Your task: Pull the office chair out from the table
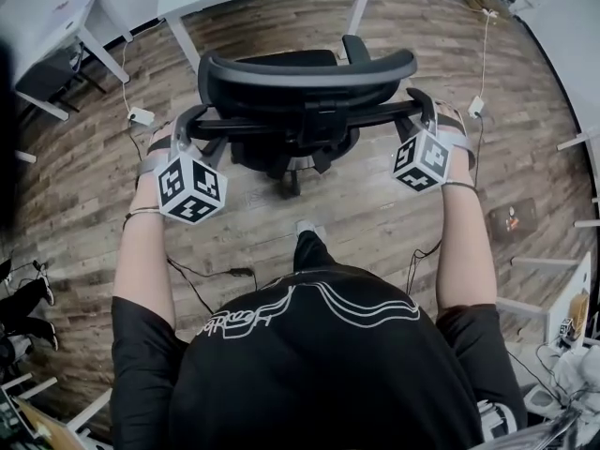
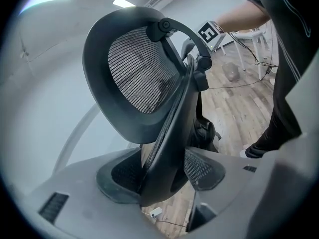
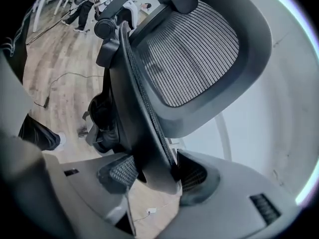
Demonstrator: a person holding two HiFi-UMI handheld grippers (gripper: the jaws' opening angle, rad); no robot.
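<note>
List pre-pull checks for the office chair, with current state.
1. The left hand-held gripper shut on the backrest edge: ok.
2. The right hand-held gripper shut on the opposite edge: ok.
3. The armrest clear of the table leg: cannot tell.
4. Pull path free: not ok, a cable lies on the floor beside the person's foot.
5. The casters free to roll: cannot tell, hidden under the chair.
</note>
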